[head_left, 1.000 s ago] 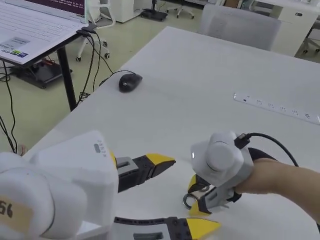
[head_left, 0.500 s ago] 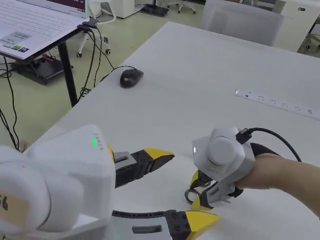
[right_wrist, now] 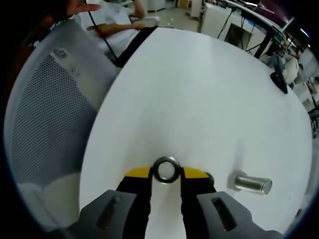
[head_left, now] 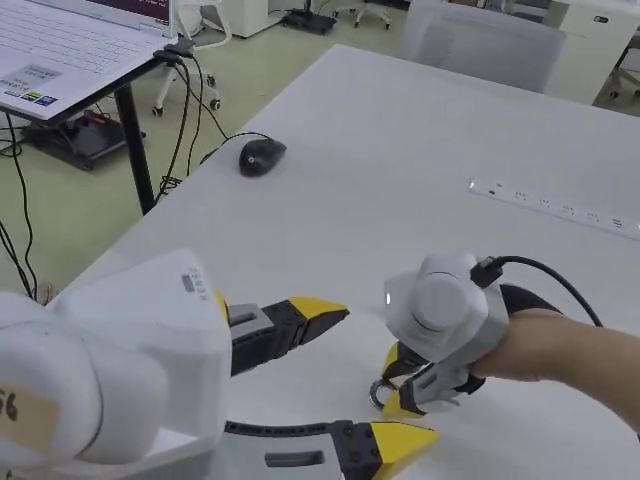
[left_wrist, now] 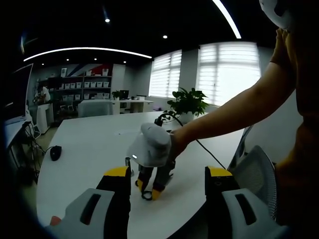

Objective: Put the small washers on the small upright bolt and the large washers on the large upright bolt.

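A steel washer (right_wrist: 166, 169) is pinched between the yellow tips of my right gripper (right_wrist: 166, 175), just above the white table (right_wrist: 199, 99). To its right in the right gripper view a threaded steel bolt (right_wrist: 251, 183) stands out from the table. In the head view the right gripper (head_left: 397, 388) points down at the table's near edge, with the washer (head_left: 375, 394) at its tips. My left gripper (head_left: 365, 375) fills the lower left, jaws wide apart with nothing between them. The left gripper (left_wrist: 168, 174) looks at the right gripper (left_wrist: 151, 191) and its washer (left_wrist: 146, 195).
A black mouse (head_left: 262, 156) lies near the table's left edge and a white power strip (head_left: 555, 207) at the far right. A laptop (head_left: 70, 45) sits on a side stand at the upper left. A grey mesh chair (right_wrist: 50, 104) stands against the table's edge.
The head view has shifted a little. The right gripper keeps its hold on the washer in about the same spot, and the left gripper stays open.
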{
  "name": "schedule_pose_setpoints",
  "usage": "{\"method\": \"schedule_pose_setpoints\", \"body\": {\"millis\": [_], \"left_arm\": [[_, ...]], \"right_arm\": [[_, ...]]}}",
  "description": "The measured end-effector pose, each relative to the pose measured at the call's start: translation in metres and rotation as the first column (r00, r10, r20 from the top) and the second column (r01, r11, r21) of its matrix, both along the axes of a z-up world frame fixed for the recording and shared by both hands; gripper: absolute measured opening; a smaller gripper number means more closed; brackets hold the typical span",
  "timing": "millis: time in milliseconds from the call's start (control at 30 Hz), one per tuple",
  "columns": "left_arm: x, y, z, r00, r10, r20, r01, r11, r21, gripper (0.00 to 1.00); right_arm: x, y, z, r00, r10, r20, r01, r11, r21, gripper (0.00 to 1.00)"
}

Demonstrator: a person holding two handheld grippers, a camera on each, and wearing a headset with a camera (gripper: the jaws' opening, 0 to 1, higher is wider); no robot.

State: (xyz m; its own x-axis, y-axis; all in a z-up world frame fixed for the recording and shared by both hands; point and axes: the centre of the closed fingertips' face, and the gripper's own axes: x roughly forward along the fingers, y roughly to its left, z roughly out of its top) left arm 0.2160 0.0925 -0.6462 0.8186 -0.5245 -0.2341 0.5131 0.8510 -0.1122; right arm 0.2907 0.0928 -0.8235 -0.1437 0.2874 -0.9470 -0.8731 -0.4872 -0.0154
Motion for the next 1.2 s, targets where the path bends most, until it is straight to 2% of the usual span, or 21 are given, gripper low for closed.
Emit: {"method": "schedule_pose_setpoints", "body": {"millis": [400,567,800,1200], "left_arm": [[0.000,-0.001,-0.002,1.000,-0.006,-0.004,0.006,1.000,0.001,0.59],[0.002,-0.002,-0.002,1.000,-0.012,-0.005,0.012,1.000,0.002,0.59],[0.004,-0.006,-0.003,1.000,-0.025,-0.008,0.025,1.000,0.004,0.59],[0.005,-0.007,-0.004,0.999,-0.031,-0.010,0.031,1.000,0.000,0.59]], "right_arm": [[0.004,-0.006,0.008,1.000,-0.011,0.000,0.011,1.000,0.007,0.21],[0.006,-0.004,0.021,1.000,-0.013,0.004,0.013,0.999,0.032,0.21],[0.029,-0.007,0.046,0.999,-0.032,0.039,0.030,0.998,0.059,0.21],[0.062,-0.006,0.072,0.993,-0.071,0.094,0.063,0.994,0.086,0.21]]}}
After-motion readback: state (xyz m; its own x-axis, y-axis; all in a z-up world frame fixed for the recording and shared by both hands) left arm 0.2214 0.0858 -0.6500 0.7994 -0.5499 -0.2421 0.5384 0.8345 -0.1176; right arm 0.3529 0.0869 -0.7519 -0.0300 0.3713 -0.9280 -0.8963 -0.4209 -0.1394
